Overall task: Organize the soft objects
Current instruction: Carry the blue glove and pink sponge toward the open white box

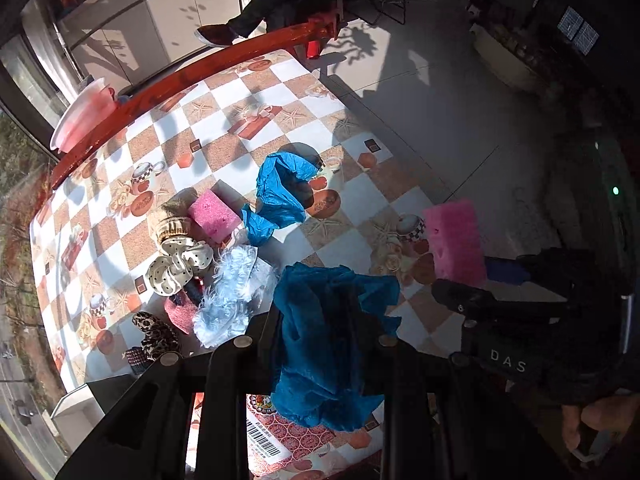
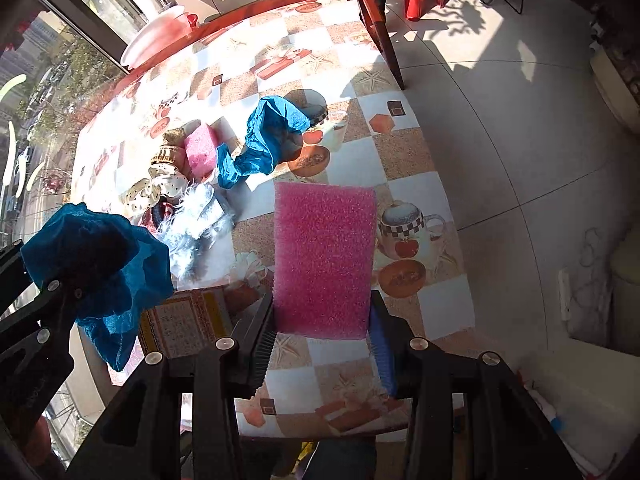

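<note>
My left gripper [image 1: 328, 344] is clamped tight on a dark blue cloth [image 1: 320, 344], which hangs crumpled from between its fingers above the checkered tablecloth [image 1: 248, 92]. From the right wrist the same cloth [image 2: 108, 264] shows at the left edge, bunched around the left tool's fingertips and clear of the table.

My right gripper [image 2: 324, 340] squeezes a pink sponge [image 2: 324, 260] by its two long sides; the jaws stand part-way apart with the sponge filling the gap between them. The sponge is lifted off the tablecloth [image 2: 416, 200] and stands upright beyond the fingers. From the left wrist I see it [image 1: 454, 240] to the right of the dark blue cloth, with the right tool's black frame below it.

Taking the held pink sponge as my mark: a second, smaller pink sponge [image 2: 200, 148] lies on the table beyond it and to the left. A lighter blue cloth [image 2: 260, 144] lies twisted just right of that small sponge and beyond the held one. Left of the held sponge sits a heap of soft things: a cream scrunchie with dark dots [image 2: 160, 188], a pale blue feathery piece [image 2: 200, 220], and, seen from the left wrist, a leopard-print scrunchie [image 1: 154, 334] at the heap's near end. A patterned booklet [image 2: 184, 320] lies just left of the held sponge, under the dark cloth.
</note>
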`<state>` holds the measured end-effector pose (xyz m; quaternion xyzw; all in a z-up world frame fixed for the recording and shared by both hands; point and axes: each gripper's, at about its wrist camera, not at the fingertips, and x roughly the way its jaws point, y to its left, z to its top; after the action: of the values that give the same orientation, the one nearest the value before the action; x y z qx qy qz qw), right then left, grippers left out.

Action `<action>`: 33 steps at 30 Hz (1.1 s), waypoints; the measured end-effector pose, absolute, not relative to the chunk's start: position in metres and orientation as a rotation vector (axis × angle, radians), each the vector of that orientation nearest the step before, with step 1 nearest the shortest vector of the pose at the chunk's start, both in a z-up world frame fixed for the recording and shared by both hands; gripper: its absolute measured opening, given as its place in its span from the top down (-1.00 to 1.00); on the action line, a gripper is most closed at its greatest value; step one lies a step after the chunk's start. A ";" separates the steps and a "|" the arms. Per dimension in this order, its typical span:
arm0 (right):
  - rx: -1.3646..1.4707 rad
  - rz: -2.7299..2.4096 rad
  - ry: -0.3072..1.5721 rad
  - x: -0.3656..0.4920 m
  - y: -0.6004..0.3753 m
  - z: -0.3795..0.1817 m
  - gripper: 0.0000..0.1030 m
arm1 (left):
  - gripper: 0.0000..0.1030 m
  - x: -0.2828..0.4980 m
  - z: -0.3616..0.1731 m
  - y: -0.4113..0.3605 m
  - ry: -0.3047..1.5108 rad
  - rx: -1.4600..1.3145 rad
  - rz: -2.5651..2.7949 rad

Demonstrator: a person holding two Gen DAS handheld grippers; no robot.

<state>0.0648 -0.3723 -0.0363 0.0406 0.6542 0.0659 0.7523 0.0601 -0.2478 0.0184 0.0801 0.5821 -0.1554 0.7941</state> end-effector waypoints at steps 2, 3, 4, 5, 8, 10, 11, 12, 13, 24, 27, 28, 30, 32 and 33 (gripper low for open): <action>0.078 0.146 1.425 0.059 -0.377 -0.035 0.13 | 0.45 0.053 0.017 -0.259 1.261 0.195 -0.360; 0.072 0.148 1.425 0.056 -0.380 -0.035 0.13 | 0.45 0.049 0.016 -0.264 1.269 0.209 -0.371; 0.068 0.150 1.424 0.053 -0.382 -0.035 0.13 | 0.45 0.045 0.015 -0.269 1.274 0.224 -0.380; 0.064 0.153 1.425 0.049 -0.385 -0.035 0.13 | 0.45 0.041 0.014 -0.274 1.280 0.237 -0.390; 0.061 0.163 1.430 0.039 -0.392 -0.038 0.13 | 0.45 0.026 0.013 -0.286 1.290 0.271 -0.421; 0.058 0.172 1.435 0.032 -0.397 -0.040 0.13 | 0.45 0.015 0.012 -0.292 1.297 0.295 -0.439; 0.053 0.177 1.438 0.029 -0.399 -0.041 0.13 | 0.45 0.009 0.011 -0.295 1.302 0.307 -0.445; 0.046 0.184 1.442 0.026 -0.401 -0.042 0.13 | 0.45 0.004 0.010 -0.297 1.308 0.318 -0.450; 0.043 0.193 1.446 0.023 -0.402 -0.043 0.13 | 0.45 -0.001 0.009 -0.298 1.311 0.325 -0.451; -0.060 0.351 1.470 -0.008 -0.393 -0.050 0.13 | 0.45 -0.062 0.001 -0.292 1.354 0.244 -0.309; -0.113 0.412 1.483 -0.019 -0.381 -0.053 0.13 | 0.45 -0.076 0.002 -0.283 1.353 0.210 -0.258; -0.130 0.429 1.485 -0.023 -0.378 -0.053 0.13 | 0.45 -0.079 0.002 -0.279 1.355 0.199 -0.243; -0.149 0.464 1.495 -0.030 -0.371 -0.054 0.13 | 0.45 -0.083 0.005 -0.270 1.348 0.180 -0.212; -0.171 0.498 1.498 -0.036 -0.362 -0.053 0.13 | 0.45 -0.087 0.009 -0.261 1.331 0.179 -0.187; -0.188 0.513 1.494 -0.039 -0.357 -0.052 0.13 | 0.45 -0.089 0.009 -0.256 1.326 0.180 -0.176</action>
<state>-0.0393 -0.3568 -0.0521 -0.0843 0.6708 0.2302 0.6999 -0.0891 -0.2560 0.0093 0.0835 0.6137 -0.0816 0.7809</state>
